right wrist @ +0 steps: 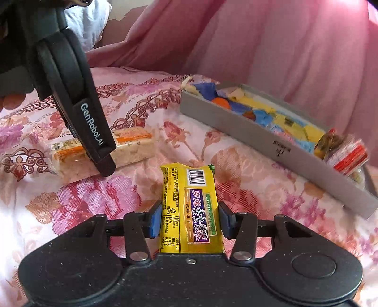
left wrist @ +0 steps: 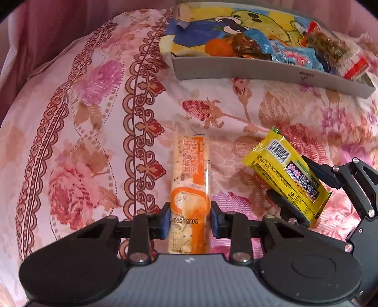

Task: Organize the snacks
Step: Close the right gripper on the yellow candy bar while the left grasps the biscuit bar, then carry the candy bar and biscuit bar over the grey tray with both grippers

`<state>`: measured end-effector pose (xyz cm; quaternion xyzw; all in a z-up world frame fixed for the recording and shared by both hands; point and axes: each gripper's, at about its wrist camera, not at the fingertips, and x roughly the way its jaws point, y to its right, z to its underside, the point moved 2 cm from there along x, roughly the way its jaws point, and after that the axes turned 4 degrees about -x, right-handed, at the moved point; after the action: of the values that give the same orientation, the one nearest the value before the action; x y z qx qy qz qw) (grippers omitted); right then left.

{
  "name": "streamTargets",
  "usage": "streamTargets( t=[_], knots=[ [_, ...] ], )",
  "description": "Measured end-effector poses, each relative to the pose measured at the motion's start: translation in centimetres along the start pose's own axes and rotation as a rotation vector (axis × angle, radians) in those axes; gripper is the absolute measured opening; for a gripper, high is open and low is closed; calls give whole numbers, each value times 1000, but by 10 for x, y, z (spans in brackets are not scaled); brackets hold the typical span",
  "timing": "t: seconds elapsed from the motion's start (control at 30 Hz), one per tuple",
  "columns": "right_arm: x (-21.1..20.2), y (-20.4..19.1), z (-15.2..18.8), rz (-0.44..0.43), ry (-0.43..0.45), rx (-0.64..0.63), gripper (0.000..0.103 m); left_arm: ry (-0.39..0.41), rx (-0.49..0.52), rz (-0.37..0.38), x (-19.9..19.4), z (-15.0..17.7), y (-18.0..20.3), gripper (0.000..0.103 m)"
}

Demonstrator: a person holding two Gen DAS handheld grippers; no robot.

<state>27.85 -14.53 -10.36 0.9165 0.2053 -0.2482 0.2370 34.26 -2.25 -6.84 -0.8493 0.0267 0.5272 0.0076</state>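
Note:
A long clear-and-orange cracker pack (left wrist: 189, 179) lies on the floral bedspread, and my left gripper (left wrist: 190, 220) is shut on its near end, blue pads pressed to both sides. A yellow biscuit pack (right wrist: 189, 207) with a purple label sits between the blue pads of my right gripper (right wrist: 190, 220), which is shut on it. In the left wrist view the yellow biscuit pack (left wrist: 285, 174) and right gripper (left wrist: 300, 189) show at the right. In the right wrist view the left gripper's outer finger (right wrist: 94, 134) crosses the cracker pack (right wrist: 132, 146).
A shallow grey box (left wrist: 259, 70) holding several wrapped snacks rests further back on the bedspread (left wrist: 82, 118); its long grey wall (right wrist: 248, 134) faces me. Pink fabric (right wrist: 283, 47) hangs behind it. A white cushion (right wrist: 87, 21) sits at the far left.

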Motion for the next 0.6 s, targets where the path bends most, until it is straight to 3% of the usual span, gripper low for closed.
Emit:
streamTargets(
  t=[0.13,0.3,0.6],
  knots=[
    [-5,3,-3,24,26,-18,49,-14,-30,3,-6,3,7,35],
    [-10,13,-5,60,53,-6,49,34,-91,16,-20,2,12,35],
    [-22,33,-13,115,126,56,49,195,-206,53,-55,-21,13,35]
  ],
)
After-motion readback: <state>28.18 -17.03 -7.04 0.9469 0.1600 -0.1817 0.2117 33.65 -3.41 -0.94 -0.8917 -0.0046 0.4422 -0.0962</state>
